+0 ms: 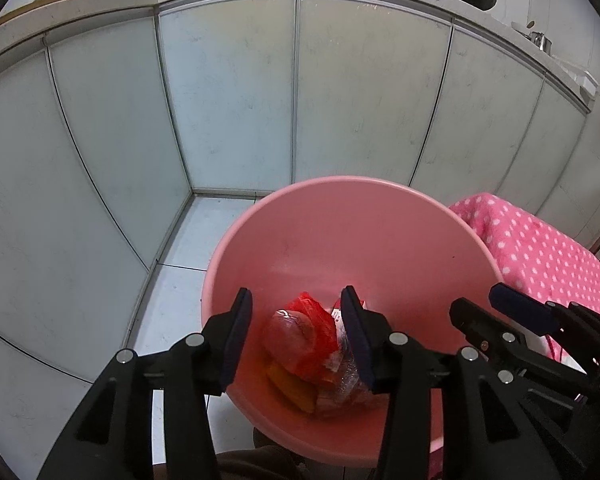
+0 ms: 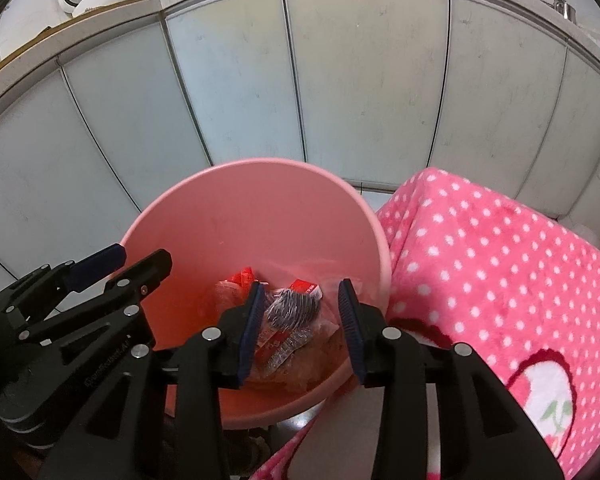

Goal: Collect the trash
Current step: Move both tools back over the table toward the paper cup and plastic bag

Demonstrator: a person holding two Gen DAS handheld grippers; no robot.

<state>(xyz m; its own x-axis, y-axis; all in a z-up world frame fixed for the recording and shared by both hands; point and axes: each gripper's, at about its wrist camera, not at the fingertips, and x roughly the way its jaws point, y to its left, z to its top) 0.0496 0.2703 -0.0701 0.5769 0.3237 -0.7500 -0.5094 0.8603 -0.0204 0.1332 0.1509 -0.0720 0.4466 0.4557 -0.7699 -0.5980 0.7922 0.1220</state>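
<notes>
A: Grippers?
B: Left gripper (image 1: 296, 336) spread wide over the pink bin (image 1: 380, 216), nothing between its pads. Right gripper (image 2: 302, 316) apart too, empty.
A: Trash?
B: Wrappers (image 1: 316, 344) piled at the bin's bottom, untouched.
A: Beyond?
B: Polka-dot cloth (image 2: 500, 264) just beside the bin; pale cabinet doors (image 1: 228, 92) behind.

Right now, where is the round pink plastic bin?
In both wrist views the round pink plastic bin stands on the pale tiled floor, before the grey cabinet doors, with the pink polka-dot cloth on its right.
</notes>
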